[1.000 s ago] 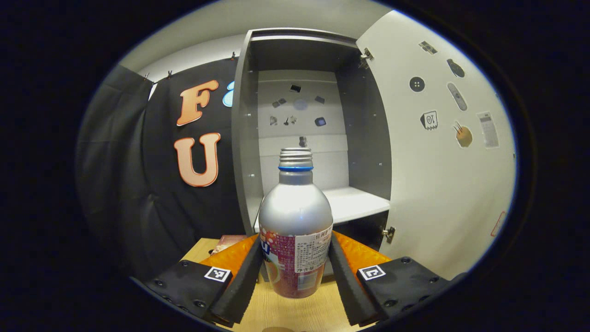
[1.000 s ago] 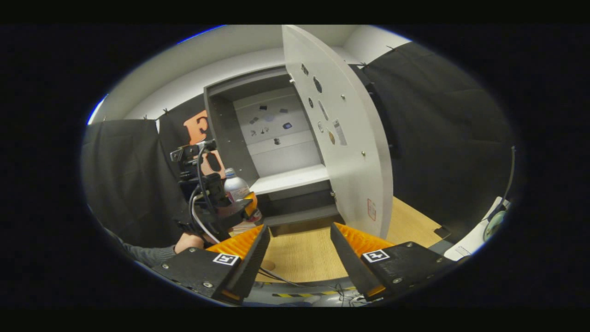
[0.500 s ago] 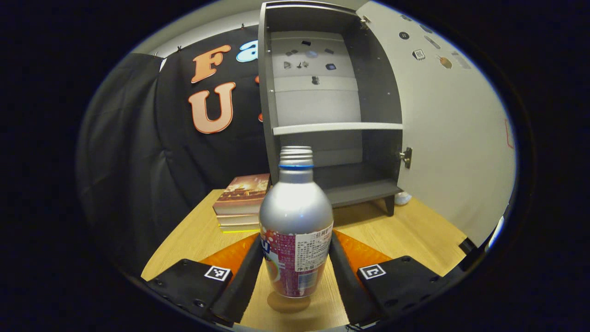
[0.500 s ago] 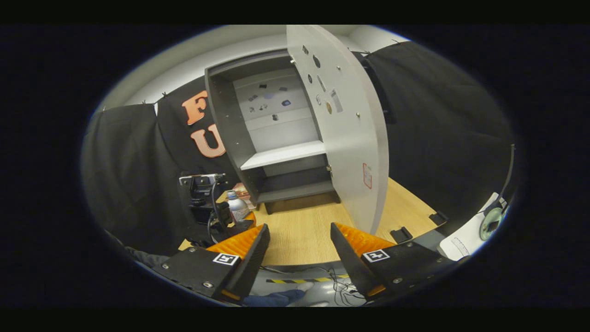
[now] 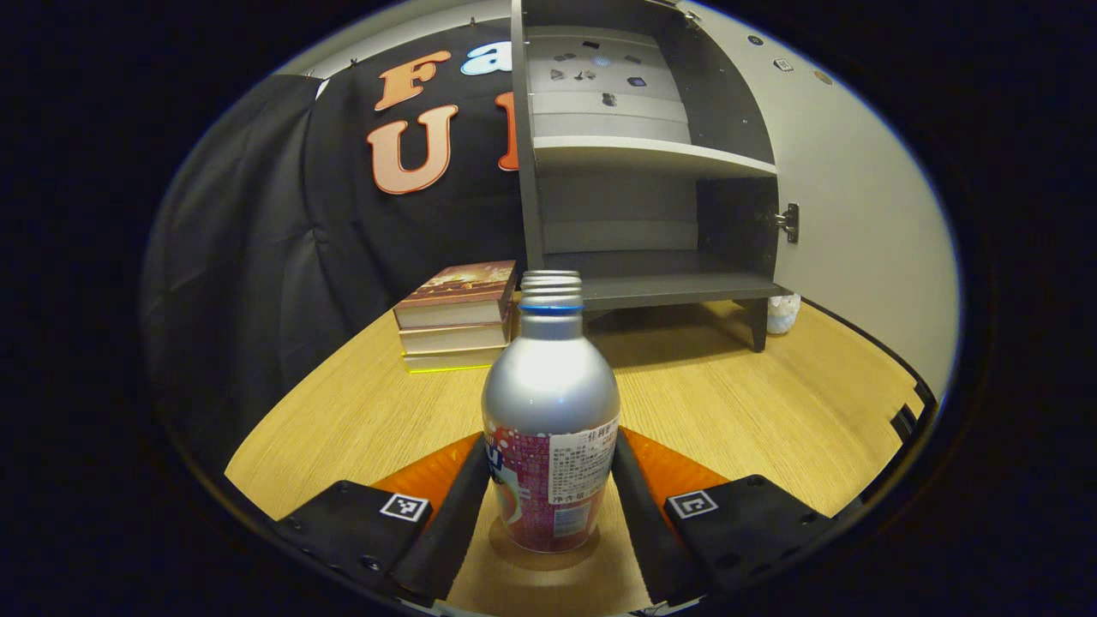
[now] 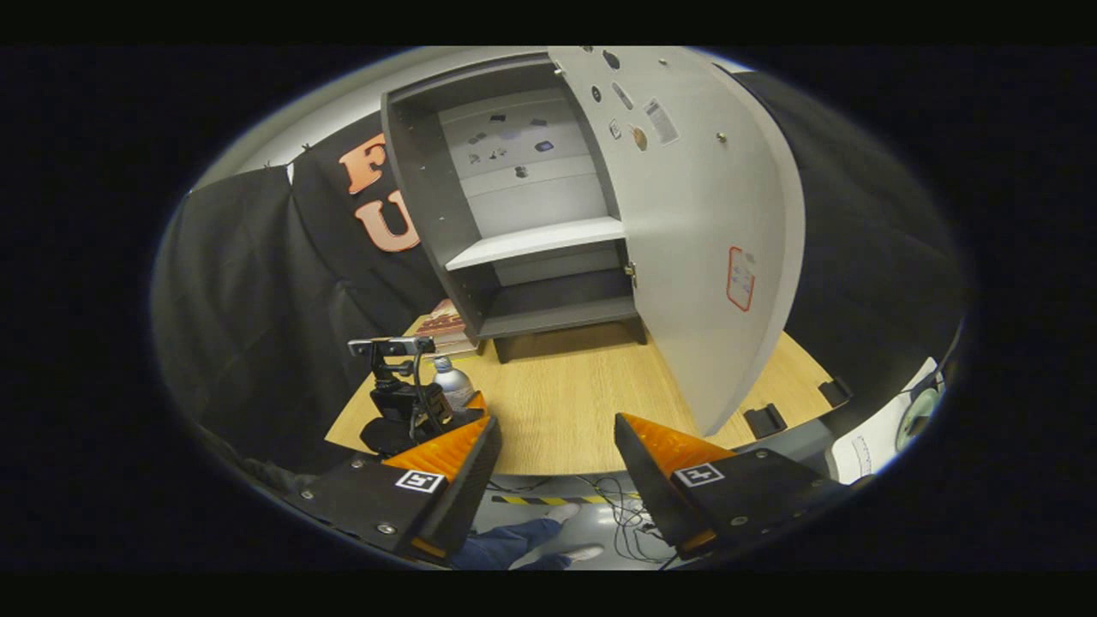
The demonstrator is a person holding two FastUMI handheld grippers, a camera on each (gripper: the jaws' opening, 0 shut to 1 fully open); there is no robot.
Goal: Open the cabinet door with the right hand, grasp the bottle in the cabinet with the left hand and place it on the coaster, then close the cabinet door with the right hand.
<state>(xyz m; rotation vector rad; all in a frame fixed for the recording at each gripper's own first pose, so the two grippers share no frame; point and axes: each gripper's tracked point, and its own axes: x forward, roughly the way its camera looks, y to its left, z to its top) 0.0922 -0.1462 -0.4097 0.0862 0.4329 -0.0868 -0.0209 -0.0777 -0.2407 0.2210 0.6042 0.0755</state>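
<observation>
Silver bottle (image 5: 550, 428) upright on coaster (image 5: 536, 561); cabinet door (image 6: 703, 214) open.

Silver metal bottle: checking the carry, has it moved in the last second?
Yes. The silver metal bottle has come down and away from the grey cabinet, toward the wooden table.

Left gripper (image 5: 550, 493): low centre of the left gripper view, both fingers pressed on the bottle (image 5: 549, 428), held upright.
Left gripper, far view (image 6: 428, 403): lower left of the right gripper view.
Right gripper (image 6: 557, 467): bottom centre, fingers spread wide, gripping nothing.
</observation>
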